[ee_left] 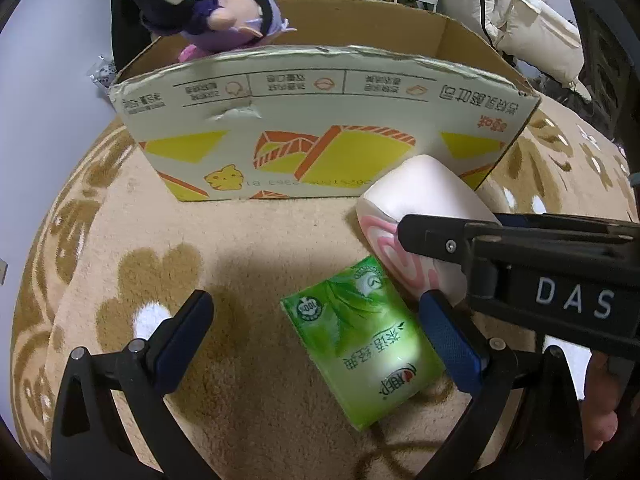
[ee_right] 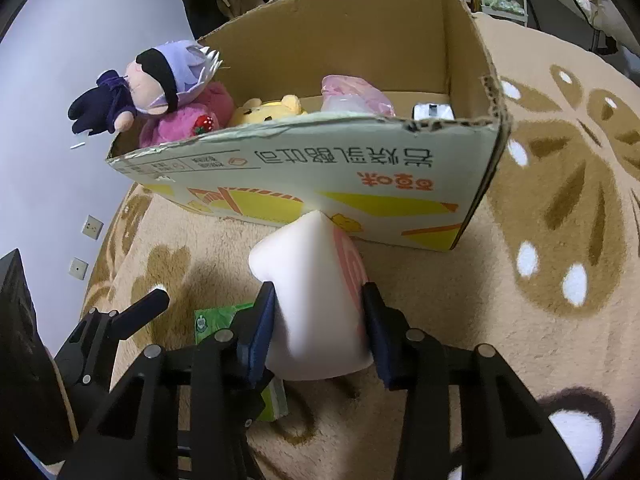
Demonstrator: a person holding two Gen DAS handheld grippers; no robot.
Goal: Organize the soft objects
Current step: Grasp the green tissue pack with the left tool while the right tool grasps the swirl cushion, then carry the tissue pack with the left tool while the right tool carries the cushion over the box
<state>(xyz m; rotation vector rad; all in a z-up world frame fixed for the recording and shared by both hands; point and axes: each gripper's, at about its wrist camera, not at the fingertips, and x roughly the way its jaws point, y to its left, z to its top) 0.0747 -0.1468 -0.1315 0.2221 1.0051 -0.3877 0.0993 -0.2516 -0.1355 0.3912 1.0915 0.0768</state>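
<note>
right gripper clamped on white foam roll at frame centre, just before cardboard box. left gripper wide open, holding nothing, straddling green tissue pack on rug. likely to squeeze out of the pads, or snag box rim if lifted low.

Box right half open inside; plush toys crowd left; near wall blocks.
</note>
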